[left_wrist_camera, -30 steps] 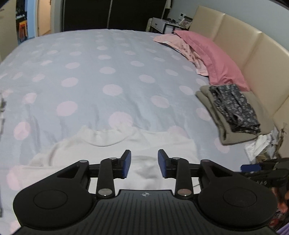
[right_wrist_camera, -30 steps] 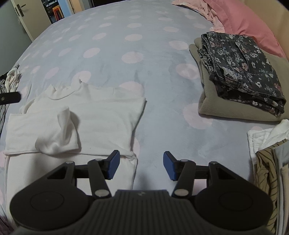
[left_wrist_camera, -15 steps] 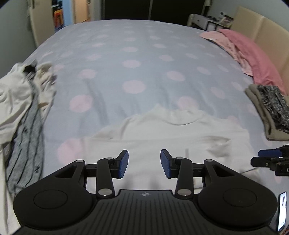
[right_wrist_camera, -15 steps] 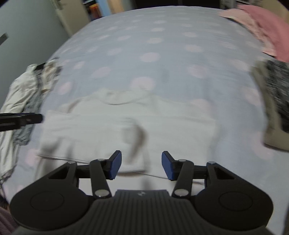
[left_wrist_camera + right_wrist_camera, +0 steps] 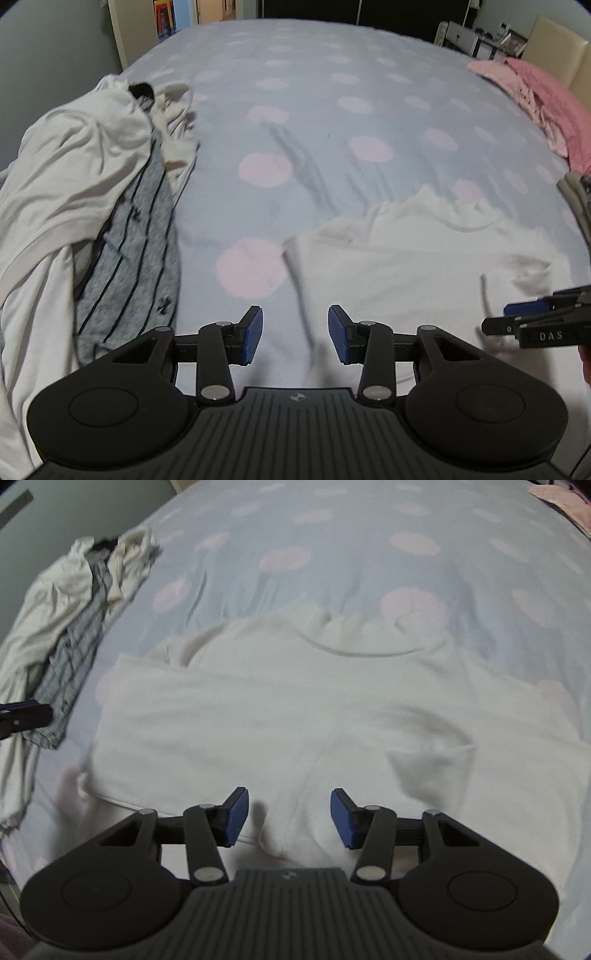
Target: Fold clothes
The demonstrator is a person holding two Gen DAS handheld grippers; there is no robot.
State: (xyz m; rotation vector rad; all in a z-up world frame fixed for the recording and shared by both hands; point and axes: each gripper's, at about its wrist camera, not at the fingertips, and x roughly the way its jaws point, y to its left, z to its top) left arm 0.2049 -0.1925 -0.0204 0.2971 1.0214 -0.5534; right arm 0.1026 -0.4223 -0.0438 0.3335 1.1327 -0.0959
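A white long-sleeved top (image 5: 280, 716) lies flat on the bed, collar away from me, with both sleeves folded across its body. My right gripper (image 5: 288, 818) hovers open over its lower middle, nothing between the blue pads. In the left wrist view the same white top (image 5: 406, 258) fills the right half. My left gripper (image 5: 295, 334) stands open above its left edge, where the cloth meets the bedspread. The right gripper (image 5: 532, 321) shows at the right edge of that view. The left gripper's tip (image 5: 22, 718) shows at the left edge of the right wrist view.
The bedspread (image 5: 332, 129) is pale blue with pink dots. A heap of unfolded clothes, white and grey striped (image 5: 92, 206), lies along the left side. Pink pillows (image 5: 546, 99) and the edge of a folded stack (image 5: 576, 195) sit at the right.
Both grippers have swung left across the bed, away from the folded stack. The white top now sits under the right gripper and the heap of clothes has come into view on the left.
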